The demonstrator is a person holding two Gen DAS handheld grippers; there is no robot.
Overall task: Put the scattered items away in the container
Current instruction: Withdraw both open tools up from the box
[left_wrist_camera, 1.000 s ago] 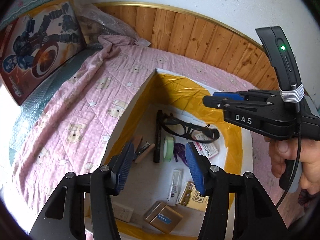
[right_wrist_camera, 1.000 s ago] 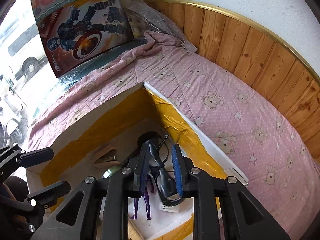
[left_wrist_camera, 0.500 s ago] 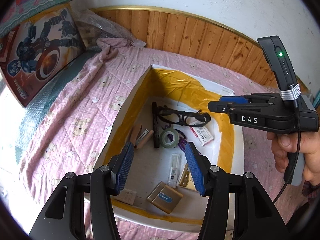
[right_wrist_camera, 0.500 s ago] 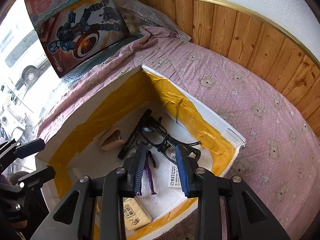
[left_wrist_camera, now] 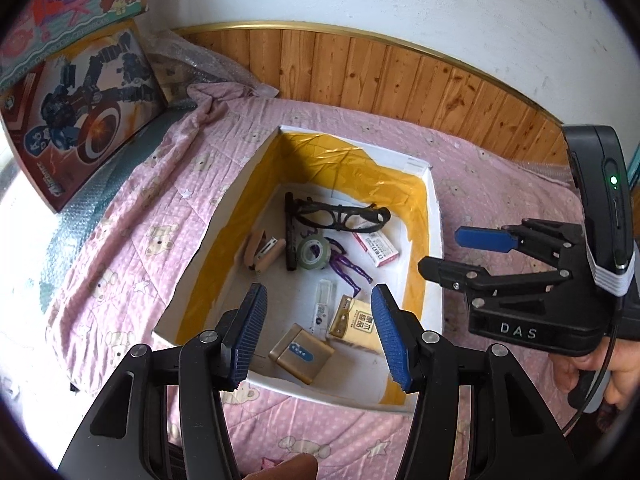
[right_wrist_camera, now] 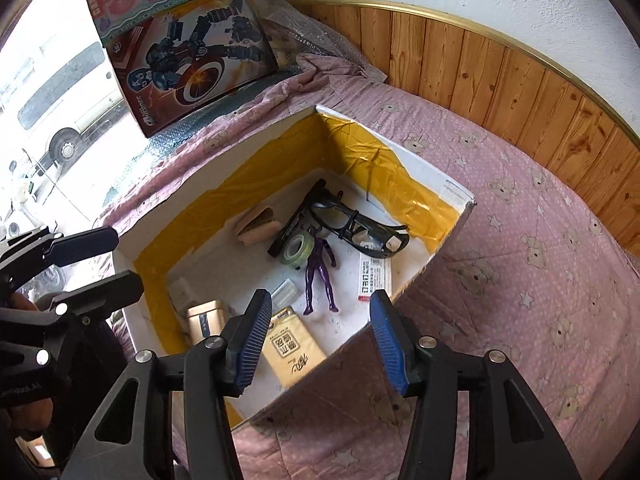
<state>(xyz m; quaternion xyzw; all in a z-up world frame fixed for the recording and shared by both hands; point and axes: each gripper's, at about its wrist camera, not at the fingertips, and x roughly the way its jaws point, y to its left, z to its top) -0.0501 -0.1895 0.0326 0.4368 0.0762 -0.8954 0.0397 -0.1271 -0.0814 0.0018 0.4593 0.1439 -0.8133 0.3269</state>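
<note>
We hold the left hand-held gripper (left_wrist_camera: 318, 334) over the near edge of the box (left_wrist_camera: 436, 240). Its blue pads are spread wide and hold nothing. Our right hand-held gripper (right_wrist_camera: 320, 336) is spread wide too, and it is empty. It hangs over the near corner of the box. We think both are open and held up high because there is nothing left to carry.

The box sits on the bed, on a pink blanket (right_wrist_camera: 520, 280) with little bears on it. Its inside walls are covered in shiny yellow tape. We see no loose things on the blanket near the box.

All the small things lie on the white floor of the box. Nearest to us are a gold tin (left_wrist_camera: 301, 354) and a tan packet (left_wrist_camera: 358, 324), lying close together. Next comes a small clear bottle (left_wrist_camera: 323, 306). Past that is a purple toy figure (right_wrist_camera: 319, 276), flat on its back. Beside it is a green roll of tape (left_wrist_camera: 314, 253), and left of the roll is a stapler (left_wrist_camera: 262, 251). A small white and red box (left_wrist_camera: 375, 249) lies on the right side. Farthest back are the black glasses (left_wrist_camera: 340, 216), with a long black stick (left_wrist_camera: 290, 236) beside them.

Behind the box, a big toy box (right_wrist_camera: 192, 68) leans at the head of the bed. The wall (left_wrist_camera: 400, 84) behind the bed is wood.

We think the tidy job looks nearly done.
</note>
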